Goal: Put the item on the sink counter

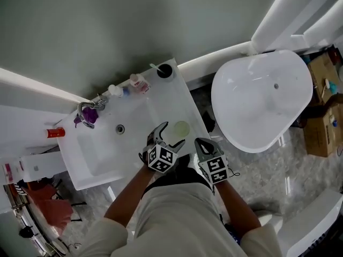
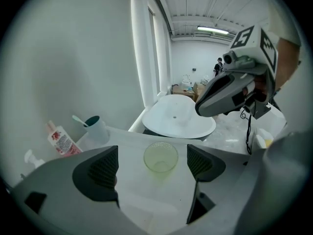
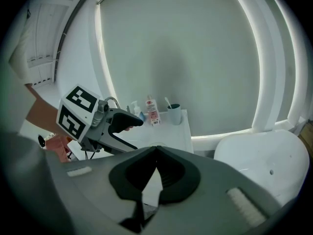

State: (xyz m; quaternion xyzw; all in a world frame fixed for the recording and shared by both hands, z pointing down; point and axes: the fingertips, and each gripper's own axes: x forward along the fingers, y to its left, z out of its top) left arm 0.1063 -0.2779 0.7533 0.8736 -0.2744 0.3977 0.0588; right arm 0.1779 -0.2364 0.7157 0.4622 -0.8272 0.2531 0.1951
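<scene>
Left gripper [image 1: 170, 135], jaws wide apart and empty, hangs clear of the translucent pale-green plastic cup [image 1: 181, 128], which stands upright on the white sink counter [image 1: 166, 103]. Right gripper [image 1: 202, 143] is closed and empty. Placement appears complete; only withdrawal remains.

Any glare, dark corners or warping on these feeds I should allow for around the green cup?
Head view: even light; the cup reads pale against the white counter. Left gripper view: fisheye bends straight lines, corners go black, cup sharp at centre. Right gripper view: same warping and dark corners; the curved light strip looks nearly blown out.
</scene>
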